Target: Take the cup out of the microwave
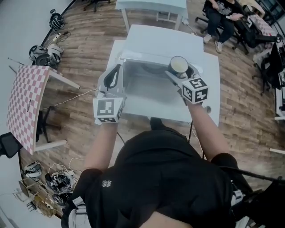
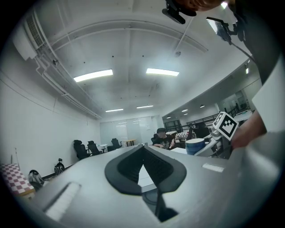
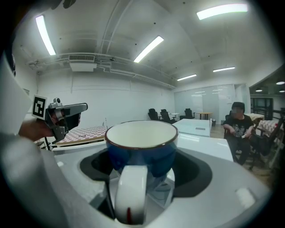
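A blue cup [image 1: 179, 66] with a white inside hangs above the white microwave [image 1: 147, 87], and my right gripper [image 1: 177, 71] is shut on it. In the right gripper view the cup [image 3: 140, 151] fills the space between the jaws of that gripper [image 3: 142, 167], its white handle [image 3: 130, 191] turned toward the camera. My left gripper [image 1: 116, 67] is held up over the microwave's left side. Its black pads [image 2: 129, 167] meet at the tip with nothing between them. From the left gripper view the cup [image 2: 194, 145] shows at the right.
The microwave stands on a white table [image 1: 209, 84]. A red-checked board [image 1: 26, 102] leans at the left, with helmets and cables [image 1: 44, 51] on the wooden floor. A second white table [image 1: 151, 6] stands behind, and a seated person [image 1: 220, 15] is at the back right.
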The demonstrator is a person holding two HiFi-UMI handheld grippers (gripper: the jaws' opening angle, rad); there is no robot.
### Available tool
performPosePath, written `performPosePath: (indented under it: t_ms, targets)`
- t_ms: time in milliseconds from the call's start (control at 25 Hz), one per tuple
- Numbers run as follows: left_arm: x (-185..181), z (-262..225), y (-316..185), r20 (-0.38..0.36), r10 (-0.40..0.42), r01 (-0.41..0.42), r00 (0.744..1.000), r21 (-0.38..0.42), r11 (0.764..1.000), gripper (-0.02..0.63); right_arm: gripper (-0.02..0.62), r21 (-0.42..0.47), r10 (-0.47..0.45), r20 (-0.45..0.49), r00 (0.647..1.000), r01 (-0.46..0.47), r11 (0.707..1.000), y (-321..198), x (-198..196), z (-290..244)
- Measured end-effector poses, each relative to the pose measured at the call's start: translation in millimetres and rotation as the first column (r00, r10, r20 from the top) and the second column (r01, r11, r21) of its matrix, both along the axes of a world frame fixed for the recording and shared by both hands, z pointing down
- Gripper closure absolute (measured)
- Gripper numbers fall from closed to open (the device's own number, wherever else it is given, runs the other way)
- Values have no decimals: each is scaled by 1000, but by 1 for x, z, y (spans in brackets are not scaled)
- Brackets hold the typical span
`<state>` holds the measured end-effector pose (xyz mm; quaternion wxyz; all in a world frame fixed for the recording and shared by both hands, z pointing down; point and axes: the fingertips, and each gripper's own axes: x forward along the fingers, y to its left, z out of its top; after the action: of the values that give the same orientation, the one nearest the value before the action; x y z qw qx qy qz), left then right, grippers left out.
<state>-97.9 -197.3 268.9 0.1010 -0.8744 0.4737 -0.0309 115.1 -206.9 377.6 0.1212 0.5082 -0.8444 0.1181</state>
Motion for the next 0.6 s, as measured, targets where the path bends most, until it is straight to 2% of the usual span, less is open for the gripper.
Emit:
performPosePath:
  t_ms: [600]
  targets:
    - [0,-36,-20,-9,8,-8,1000,36,999,600,209,55,21,1,1000,-21,998,-15,15,-58]
